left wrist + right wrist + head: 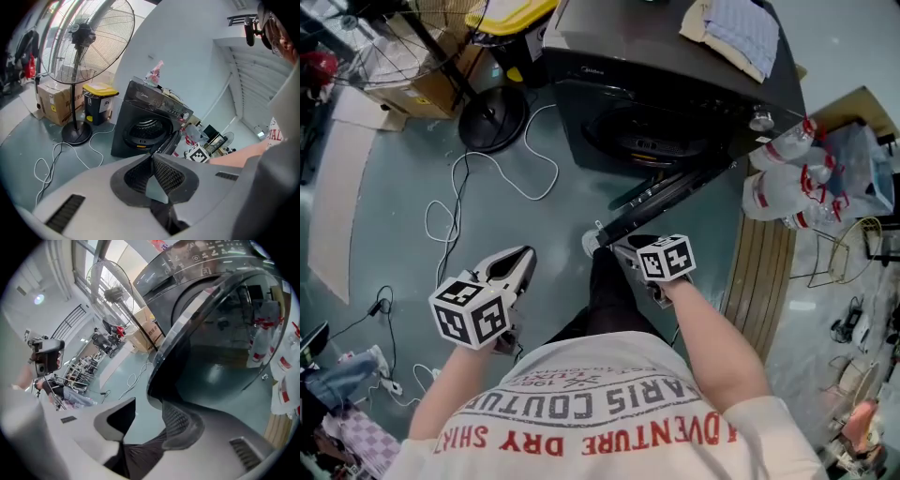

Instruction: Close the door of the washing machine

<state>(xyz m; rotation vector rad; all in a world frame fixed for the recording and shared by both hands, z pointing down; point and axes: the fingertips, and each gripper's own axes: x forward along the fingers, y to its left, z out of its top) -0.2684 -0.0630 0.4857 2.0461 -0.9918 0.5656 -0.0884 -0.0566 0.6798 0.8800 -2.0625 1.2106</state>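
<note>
The dark front-loading washing machine (pixel 675 84) stands ahead of me. Its round glass door (pixel 675 192) is swung open toward me. My right gripper (pixel 617 251) sits at the door's outer edge with its jaws open. In the right gripper view the door (pixel 220 348) fills the upper right, and its rim lies just past the right gripper (pixel 150 404); nothing is pinched between the pads. My left gripper (pixel 520 267) hangs over the floor to the left, away from the machine (pixel 150 117). The tips of the left gripper (pixel 152 159) meet, with nothing in them.
A pedestal fan (pixel 79 37) stands left of the machine, with its base (pixel 492 117) on the floor. White cables (pixel 487 178) loop across the floor. Water bottles (pixel 783 178) lie at the machine's right. A cardboard box (pixel 56 101) and a yellow-lidded bin (pixel 99 101) stand behind the fan. A folded cloth (pixel 736 33) lies on the machine.
</note>
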